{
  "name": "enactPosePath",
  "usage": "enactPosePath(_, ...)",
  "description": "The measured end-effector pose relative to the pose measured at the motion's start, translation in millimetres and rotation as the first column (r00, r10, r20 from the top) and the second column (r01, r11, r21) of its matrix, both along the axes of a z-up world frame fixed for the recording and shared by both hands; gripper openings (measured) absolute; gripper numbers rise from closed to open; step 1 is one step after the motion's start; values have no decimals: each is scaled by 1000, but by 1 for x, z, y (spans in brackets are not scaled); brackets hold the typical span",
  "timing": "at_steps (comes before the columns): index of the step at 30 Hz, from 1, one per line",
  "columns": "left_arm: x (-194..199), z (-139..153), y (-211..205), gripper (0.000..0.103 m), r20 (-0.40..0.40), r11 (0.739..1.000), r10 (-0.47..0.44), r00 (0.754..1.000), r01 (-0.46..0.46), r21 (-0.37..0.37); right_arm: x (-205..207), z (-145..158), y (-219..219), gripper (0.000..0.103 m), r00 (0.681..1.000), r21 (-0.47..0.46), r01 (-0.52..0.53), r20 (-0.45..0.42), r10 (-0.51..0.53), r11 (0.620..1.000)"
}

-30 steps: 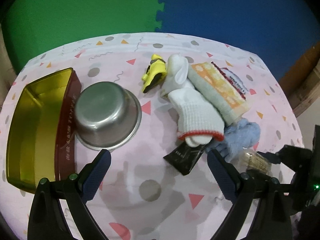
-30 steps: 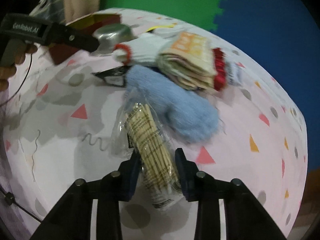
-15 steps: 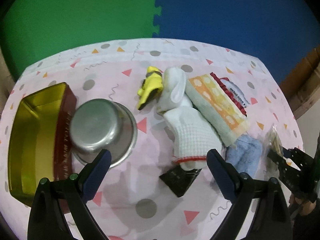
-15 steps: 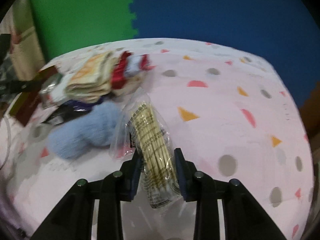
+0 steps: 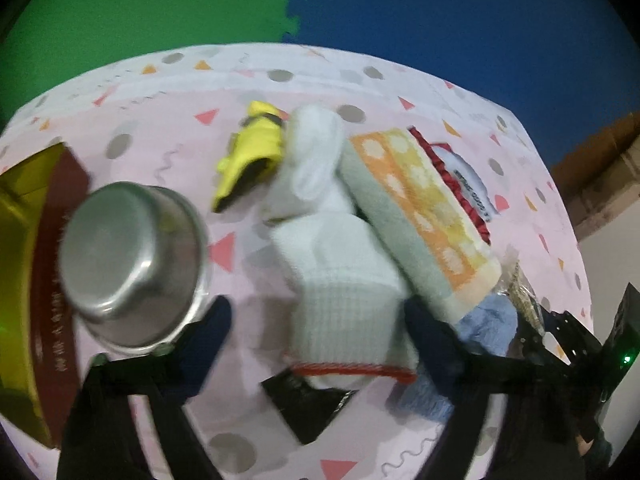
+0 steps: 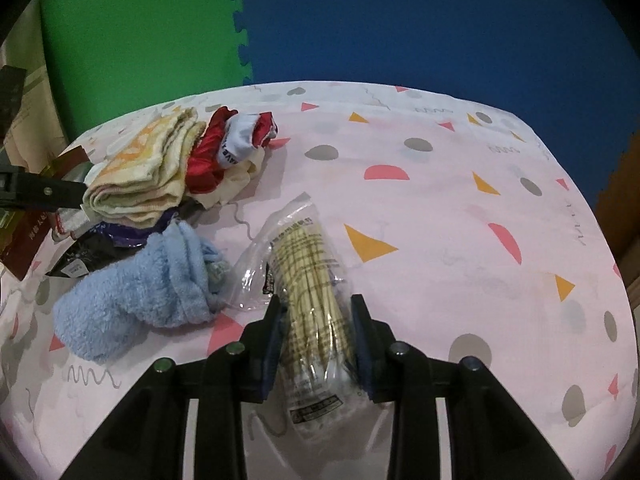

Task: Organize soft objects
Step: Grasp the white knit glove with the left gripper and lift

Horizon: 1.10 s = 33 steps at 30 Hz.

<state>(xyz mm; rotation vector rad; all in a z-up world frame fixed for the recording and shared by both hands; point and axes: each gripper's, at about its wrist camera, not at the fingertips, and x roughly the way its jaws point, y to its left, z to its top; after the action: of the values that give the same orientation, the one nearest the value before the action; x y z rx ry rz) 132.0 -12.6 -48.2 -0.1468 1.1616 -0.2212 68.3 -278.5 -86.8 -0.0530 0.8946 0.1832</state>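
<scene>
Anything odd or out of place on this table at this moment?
Yes. A metal bowl sits upside down against the gold tray. Also, the right hand-held gripper is shut on a clear packet of wooden sticks, a hard item among the socks and towels. The left hand-held gripper is open over the white sock.

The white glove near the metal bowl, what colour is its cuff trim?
Red, seen best in the left wrist view: white glove.

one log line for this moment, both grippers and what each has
left gripper: open, over white glove | right gripper: shut on bag of sticks | blue sock: on table beside bag
</scene>
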Motion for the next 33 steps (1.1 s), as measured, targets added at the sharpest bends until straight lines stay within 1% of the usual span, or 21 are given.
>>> enactPosePath(1, 1, -2, -2, 51, -10, 1000, -13, 1000, 12, -25, -1, 0, 1, 34, 1000, -4, -1, 3, 2, 1000)
enactPosePath(2, 2, -3, -2, 45, -16, 998, -17, 1000, 16, -67, -1, 0, 1, 34, 1000, -8, -2, 4, 2, 1000)
enactPosePath(3, 3, -3, -2, 40, -22, 996, -14, 1000, 12, -88, -1, 0, 2, 34, 1000, -10, -2, 5, 2, 1000)
enactPosePath(4, 4, -1, -3, 35, -24, 996, -16, 1000, 14, -88, -2, 0, 2, 34, 1000, -9, -2, 6, 2, 1000)
enactPosePath(5, 4, 1, -4, 32, -22, 996, -25, 999, 23, -85, -2, 0, 2, 34, 1000, -8, -2, 6, 2, 1000)
enactPosePath(7, 0, 9, -4, 23, -9, 996, -40, 999, 39, -79, -2, 0, 2, 34, 1000, -9, -2, 6, 2, 1000)
enactPosePath(12, -14, 27, 1, 21, 5, 997, -55, 998, 55, -53, -1, -1, 2, 34, 1000, -10, -2, 6, 3, 1000)
enactPosePath(16, -31, 46, 7, 21, 26, 996, -90, 996, 90, -23, -1, -1, 1, 34, 1000, -11, -3, 7, 3, 1000)
enactPosePath(18, -37, 54, 9, 21, 32, 994, -103, 994, 104, -30, -2, -1, 2, 34, 1000, -15, -2, 8, 3, 1000)
enactPosePath(19, -41, 62, 12, 21, 43, 993, -110, 993, 112, -44, -2, 0, 2, 34, 1000, -17, -3, 8, 3, 1000)
enactPosePath(21, -47, 73, 15, 21, 64, 992, -117, 991, 120, -45, -2, 0, 3, 34, 1000, -20, -2, 8, 3, 1000)
enactPosePath(22, -51, 80, 16, 21, 84, 991, -123, 989, 126, -36, -2, 0, 3, 34, 1000, -19, -2, 8, 2, 1000)
enactPosePath(25, -61, 101, 26, 21, 140, 992, -128, 982, 125, 27, -2, 0, 3, 34, 1000, -17, -3, 7, 3, 1000)
enactPosePath(26, -62, 104, 30, 21, 152, 992, -125, 980, 121, 39, -2, 0, 3, 34, 1000, -16, -3, 7, 3, 1000)
enactPosePath(29, -63, 117, 52, 21, 195, 991, -96, 976, 76, 107, -2, 0, 3, 34, 1000, -20, -2, 8, 2, 1000)
enactPosePath(33, -54, 120, 101, 21, 214, 984, 10, 977, -48, 172, -2, 0, 3, 34, 1000, -19, -2, 8, 2, 1000)
